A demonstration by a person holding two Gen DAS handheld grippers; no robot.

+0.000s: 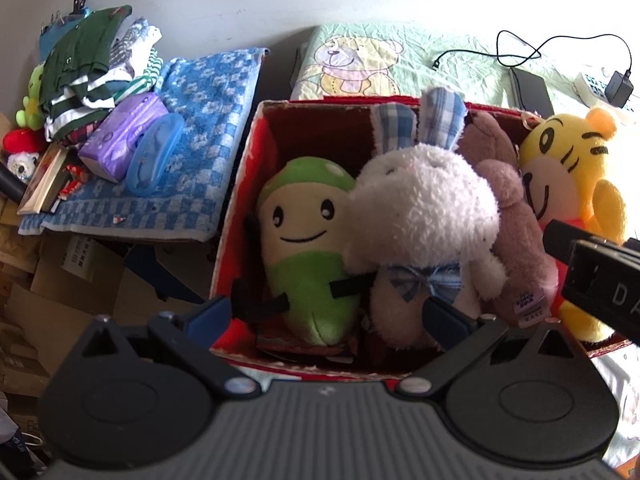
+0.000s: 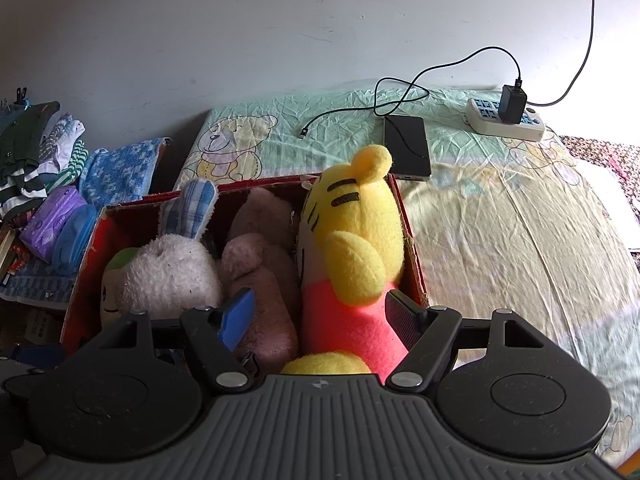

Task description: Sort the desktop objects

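A red cardboard box [image 1: 256, 152] [image 2: 86, 256] stands on the bed, packed with plush toys. From left to right they are a green smiling plush [image 1: 304, 240] [image 2: 114, 280], a white bunny [image 1: 424, 208] [image 2: 172, 276] with blue plaid ears, a pink bear [image 1: 516, 232] [image 2: 264, 272] and a yellow tiger [image 1: 568, 168] [image 2: 356, 224]. My left gripper [image 1: 326, 314] is open over the box's near edge, its fingers straddling the green plush and the bunny's feet. My right gripper [image 2: 320, 319] is open around the tiger's pink body; its right finger is against the tiger and its blue left finger is apart from it.
A bear-print sheet [image 2: 500, 220] covers the bed right of the box. A black phone [image 2: 408, 148], a cable and a power strip [image 2: 506, 120] lie behind it. To the left are a blue towel [image 1: 208, 120], a purple tissue pack [image 1: 120, 136], a blue case [image 1: 154, 156] and piled clothes [image 1: 88, 60].
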